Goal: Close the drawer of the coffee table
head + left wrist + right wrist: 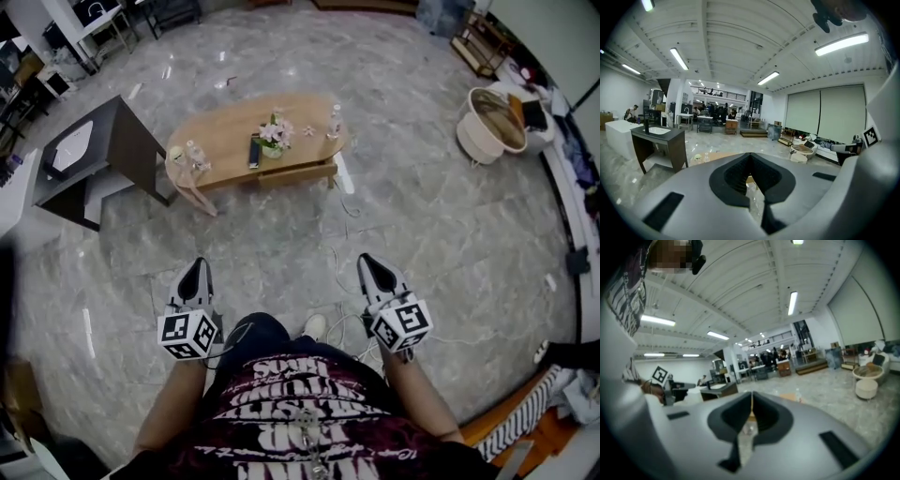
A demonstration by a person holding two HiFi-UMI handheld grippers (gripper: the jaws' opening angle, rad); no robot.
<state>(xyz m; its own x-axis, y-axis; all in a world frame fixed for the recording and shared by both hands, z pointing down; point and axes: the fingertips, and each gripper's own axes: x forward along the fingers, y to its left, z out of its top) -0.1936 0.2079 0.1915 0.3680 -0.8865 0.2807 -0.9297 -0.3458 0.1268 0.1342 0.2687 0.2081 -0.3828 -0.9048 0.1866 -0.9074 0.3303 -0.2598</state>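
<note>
Head view looks down on a person standing on a grey marble floor (450,225), a gripper in each hand held out level in front of the body. The left gripper (197,272) has its jaws pressed together with nothing between them, and in the left gripper view (751,161) the two dark pads meet along a thin seam. The right gripper (372,269) is the same: its jaws are pressed together and empty, which the right gripper view (751,405) confirms.

The coffee table (220,131), an oval wooden top, stands well apart from both grippers, farther up the floor. Its drawer (298,173) sits under the near long edge, toward the right end, and its front appears to stand out a little past the tabletop. Neither gripper touches it.

On the table, a small vase of pink flowers (276,136) stands about the middle, with a dark remote (254,150) just beside it on the left. A clear bottle (335,122) stands near the right end, and another bottle (195,155) near the left end. Off the table's left end stands a dark side table (112,141), and a round pale basket (489,127) sits well off to the right. White cables (342,281) trail across the floor between the grippers.
</note>
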